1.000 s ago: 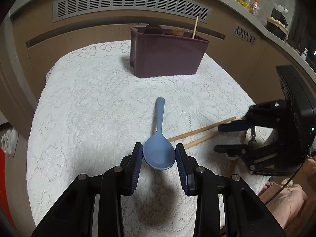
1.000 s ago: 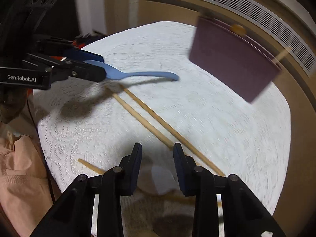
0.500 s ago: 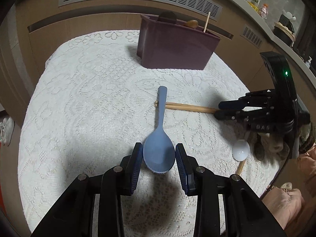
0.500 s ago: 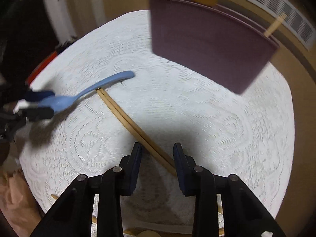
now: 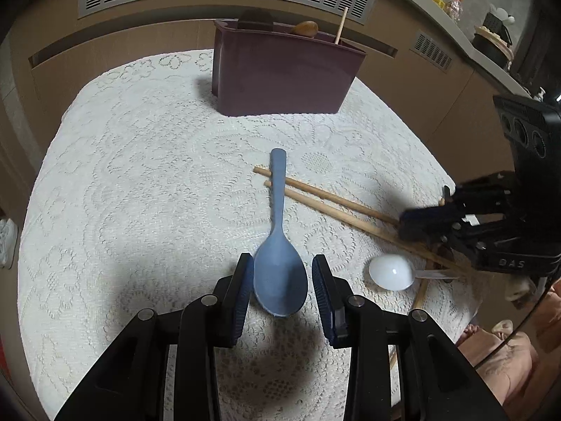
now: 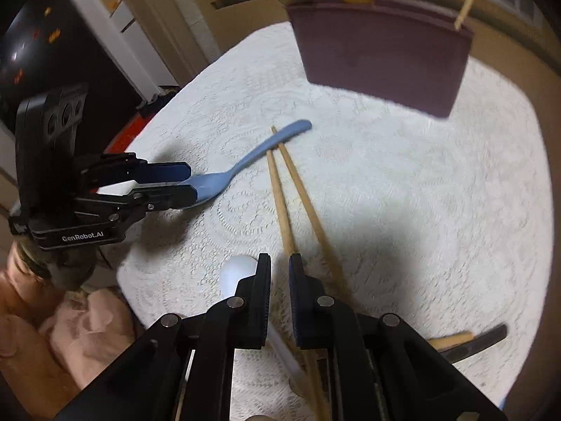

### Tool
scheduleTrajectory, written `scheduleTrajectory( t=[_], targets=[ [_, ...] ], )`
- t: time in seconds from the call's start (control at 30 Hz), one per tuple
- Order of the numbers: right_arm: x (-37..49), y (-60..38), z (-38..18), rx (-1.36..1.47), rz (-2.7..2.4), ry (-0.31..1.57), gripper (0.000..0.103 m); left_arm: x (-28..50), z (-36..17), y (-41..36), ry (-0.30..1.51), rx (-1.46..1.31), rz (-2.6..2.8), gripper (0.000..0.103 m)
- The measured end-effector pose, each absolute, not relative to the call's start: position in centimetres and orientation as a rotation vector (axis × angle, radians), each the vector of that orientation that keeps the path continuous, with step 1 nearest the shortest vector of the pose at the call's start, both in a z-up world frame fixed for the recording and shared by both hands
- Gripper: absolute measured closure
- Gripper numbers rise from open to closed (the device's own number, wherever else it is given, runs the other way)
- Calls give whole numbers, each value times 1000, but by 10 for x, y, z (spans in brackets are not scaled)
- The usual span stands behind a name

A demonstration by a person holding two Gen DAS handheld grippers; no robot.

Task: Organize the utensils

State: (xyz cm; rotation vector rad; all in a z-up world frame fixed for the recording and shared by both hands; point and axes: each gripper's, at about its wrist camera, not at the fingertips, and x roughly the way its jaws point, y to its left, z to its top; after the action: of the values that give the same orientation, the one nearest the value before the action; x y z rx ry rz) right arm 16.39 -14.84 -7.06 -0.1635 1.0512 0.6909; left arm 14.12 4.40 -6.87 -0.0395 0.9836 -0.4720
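Note:
A blue plastic spoon (image 5: 279,242) lies on the white lace tablecloth (image 5: 140,193), its handle pointing toward the maroon utensil holder (image 5: 284,70) at the back. My left gripper (image 5: 280,277) has its pads on either side of the spoon's bowl, with small gaps showing; the right wrist view shows it around the bowl (image 6: 207,186). Two wooden chopsticks (image 6: 291,203) lie side by side under the spoon's handle. My right gripper (image 6: 279,270) is narrowed around the left chopstick's near end.
A white spoon (image 5: 391,272) lies beside the chopsticks near the right table edge. The holder contains a wooden spoon (image 5: 305,28) and a stick (image 5: 340,24). A dark-handled utensil (image 6: 473,342) lies at the near right. Cabinets and a vent grille stand behind the table.
My right gripper has swung round to line up with the chopsticks, dropped onto their near ends and narrowed. My left gripper has stayed around the blue spoon's bowl.

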Motion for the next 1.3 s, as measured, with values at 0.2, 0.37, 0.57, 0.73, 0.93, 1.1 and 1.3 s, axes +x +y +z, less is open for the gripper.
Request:
scheduleTrajectory(
  t=[0.2,0.37,0.57,0.73,0.93,1.1,1.3],
  targets=[
    [178,-122,-75,-264,711,1022,92,137,-71,45,994,-16,-461,67],
    [196,-97,-91,-358,682,1035,91,134,-74,49,1005,-11,-462,63],
    [205,-102,-88,-280,682,1084,94,125,-79,46,1002,-14,-445,57],
    [195,-130,-74,-168,661,1054,95,134,-87,41,1001,-67,-376,57],
    [185,-157,-63,-143,588,997,95,126,-63,32,881,5,-357,68],
    [179,-153,-63,-188,618,969,94,112,-19,41,753,12,-359,68],
    [185,-135,-63,-194,644,959,88,104,31,48,606,42,-346,68]
  ],
)
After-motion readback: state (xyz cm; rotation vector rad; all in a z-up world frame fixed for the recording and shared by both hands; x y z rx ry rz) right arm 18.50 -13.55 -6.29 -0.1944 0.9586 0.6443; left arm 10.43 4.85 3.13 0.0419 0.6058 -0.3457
